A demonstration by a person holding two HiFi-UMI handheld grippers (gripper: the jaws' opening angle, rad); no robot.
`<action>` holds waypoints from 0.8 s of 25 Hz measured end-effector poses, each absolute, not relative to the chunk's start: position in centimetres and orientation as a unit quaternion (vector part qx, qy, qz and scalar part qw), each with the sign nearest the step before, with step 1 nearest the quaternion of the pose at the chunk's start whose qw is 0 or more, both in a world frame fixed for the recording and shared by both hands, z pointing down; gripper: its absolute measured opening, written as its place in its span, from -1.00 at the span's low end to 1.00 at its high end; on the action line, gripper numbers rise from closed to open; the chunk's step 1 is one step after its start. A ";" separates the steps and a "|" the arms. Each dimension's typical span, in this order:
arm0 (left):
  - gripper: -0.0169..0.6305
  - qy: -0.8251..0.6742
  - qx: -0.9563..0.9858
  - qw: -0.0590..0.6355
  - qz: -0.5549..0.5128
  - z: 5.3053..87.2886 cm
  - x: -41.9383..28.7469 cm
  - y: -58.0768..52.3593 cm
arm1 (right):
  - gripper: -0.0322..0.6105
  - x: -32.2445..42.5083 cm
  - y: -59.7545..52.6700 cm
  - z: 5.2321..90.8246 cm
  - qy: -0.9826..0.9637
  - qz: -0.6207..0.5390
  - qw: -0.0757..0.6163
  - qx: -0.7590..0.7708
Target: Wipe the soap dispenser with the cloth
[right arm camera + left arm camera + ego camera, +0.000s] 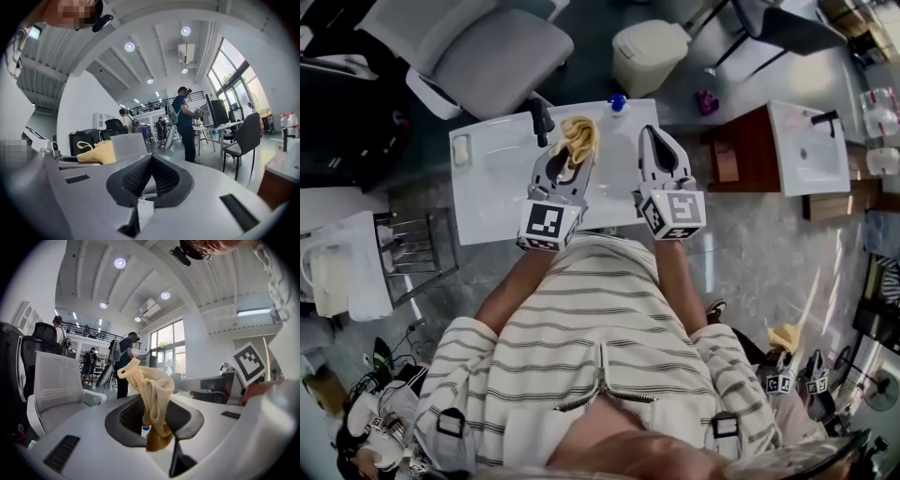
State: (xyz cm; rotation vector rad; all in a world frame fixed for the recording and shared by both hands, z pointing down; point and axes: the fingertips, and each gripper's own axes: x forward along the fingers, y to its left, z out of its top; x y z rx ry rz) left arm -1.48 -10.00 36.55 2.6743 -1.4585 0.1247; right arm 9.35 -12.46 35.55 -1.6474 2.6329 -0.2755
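A crumpled yellow cloth (578,138) sticks up from my left gripper (570,155), which is shut on it over the white basin counter (497,202). In the left gripper view the cloth (153,394) hangs between the jaws and covers most of the gap. Below it shows a bit of the soap dispenser (146,430), white with a blue cap. The dispenser (618,103) stands at the counter's far edge. My right gripper (650,134) hovers to the right of the cloth, its jaws shut with nothing between them (150,164).
A black faucet (542,120) rises just left of the cloth, and a bar of soap (461,150) lies at the counter's left end. Beyond the counter stand a grey office chair (478,47) and a white bin (647,52). A second basin on a wooden cabinet (806,145) is to the right.
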 end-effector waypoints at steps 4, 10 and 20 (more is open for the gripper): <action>-0.64 -0.479 0.876 0.036 0.040 36.3 -1.4 -10.2 | -0.95 9.7 -12.2 35.1 0.844 -0.083 0.017 -0.529; -0.64 -0.477 0.878 0.031 0.031 35.6 -1.2 -10.4 | -0.95 9.5 -11.8 34.9 0.849 -0.078 0.021 -0.522; -0.64 -0.477 0.878 0.031 0.021 35.0 -2.2 -9.9 | -0.95 8.5 -11.1 34.2 0.851 -0.067 0.025 -0.520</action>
